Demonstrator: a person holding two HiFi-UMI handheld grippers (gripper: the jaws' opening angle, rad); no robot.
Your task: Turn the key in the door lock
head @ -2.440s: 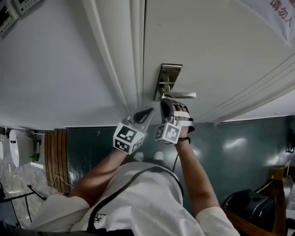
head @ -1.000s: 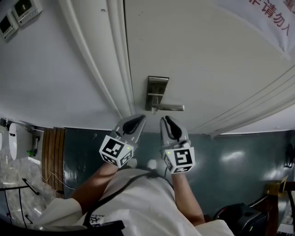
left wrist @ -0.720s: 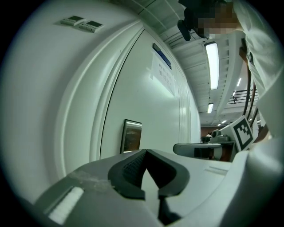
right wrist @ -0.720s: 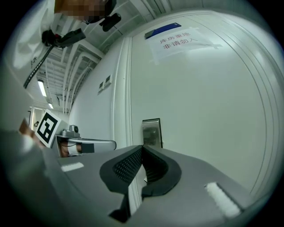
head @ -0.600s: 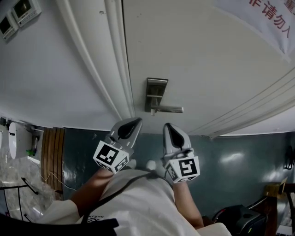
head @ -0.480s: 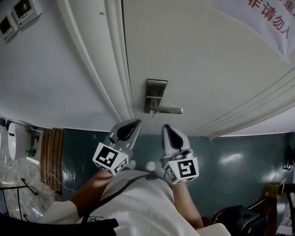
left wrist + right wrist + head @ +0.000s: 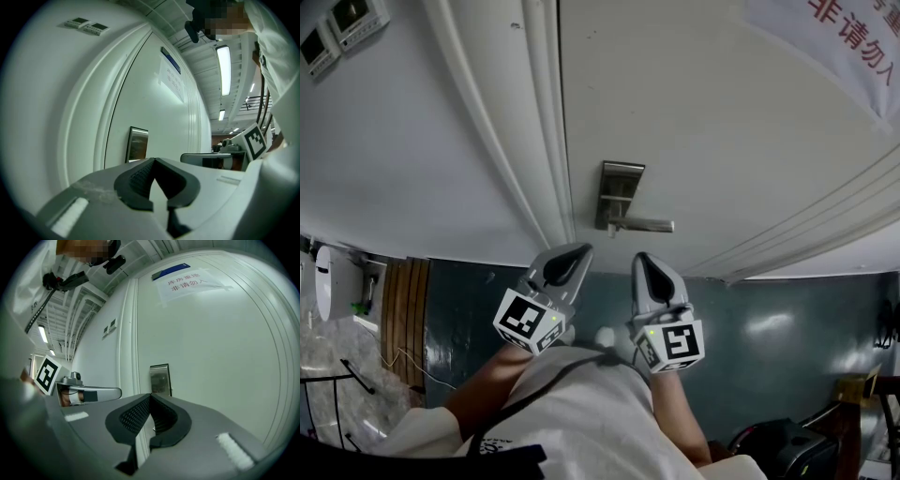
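While both grippers are held level in front of the door (image 7: 703, 122), the head view shows them side by side below the lock plate (image 7: 620, 187), apart from it. The left gripper (image 7: 573, 253) sits under the plate's left edge and the right gripper (image 7: 644, 260) under the lever handle (image 7: 649, 225). The plate is on the door's left edge, beside the frame. Whether a key sits in it is too small to tell. A paper notice (image 7: 853, 37) is at upper right.

Left gripper view: the left gripper (image 7: 153, 160) has its jaw tips together with nothing between them. The lock plate (image 7: 137, 144) stands just beyond the tips, not touched.

Right gripper view: the right gripper (image 7: 150, 395) is fully closed and empty, pads meeting at the tips. The lock plate (image 7: 160, 379) is straight ahead, clear of the jaws. The paper notice (image 7: 187, 283) is high on the door.
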